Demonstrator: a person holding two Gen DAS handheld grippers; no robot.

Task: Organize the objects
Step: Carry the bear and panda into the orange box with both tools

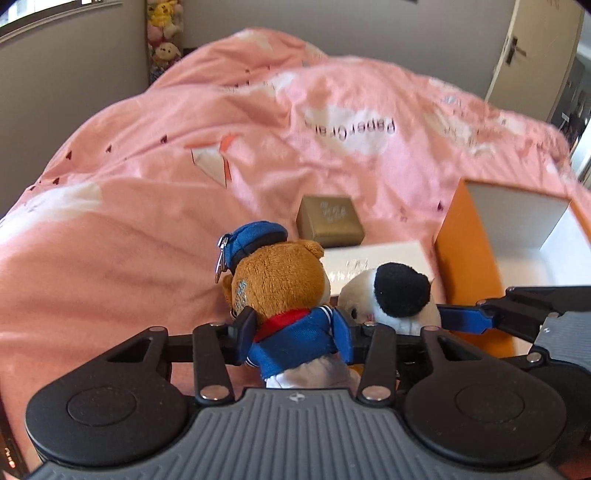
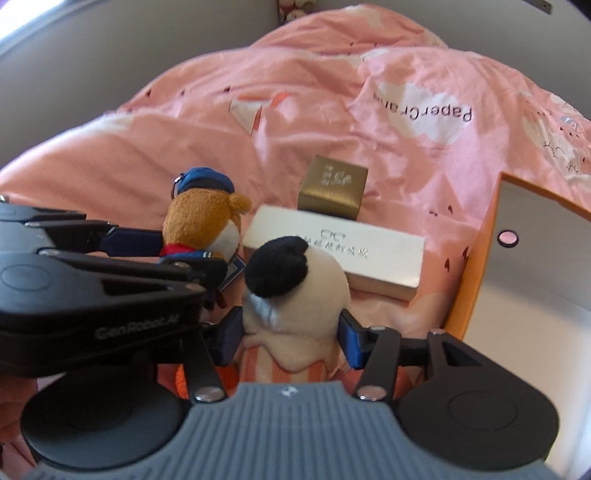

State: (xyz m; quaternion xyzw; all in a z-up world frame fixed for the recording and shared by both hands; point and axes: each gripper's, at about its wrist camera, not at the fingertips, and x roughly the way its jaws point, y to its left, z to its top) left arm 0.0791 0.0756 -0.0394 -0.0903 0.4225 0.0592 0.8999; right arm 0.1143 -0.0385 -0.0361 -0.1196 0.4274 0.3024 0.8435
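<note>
The left tool has its 2 blue pads pressed against the body of a brown bear, gripping it at the blue jacket, jaws about half open around the toy. The bear wears a blue cap and a red scarf, and a metal clip hangs from the cap. It is held upright, facing away from the left camera, above a pink duvet that covers the bed.

The right tool clamps a white plush with a black patch on its head, 1 pad on each side of its body, jaws likewise about half open around it. The plush has an orange-striped lower part near the tool's base. In the right view the left tool and bear sit just left of the plush, the 2 toys close side by side.

On the duvet beyond the toys lies a long white box with a glasses symbol and printed text on top. Just behind it stands a small gold box, touching or almost touching it. To the right stands an open orange box with a white inside, with a round hole in its wall. More plush toys are stacked in the far corner of the room.
</note>
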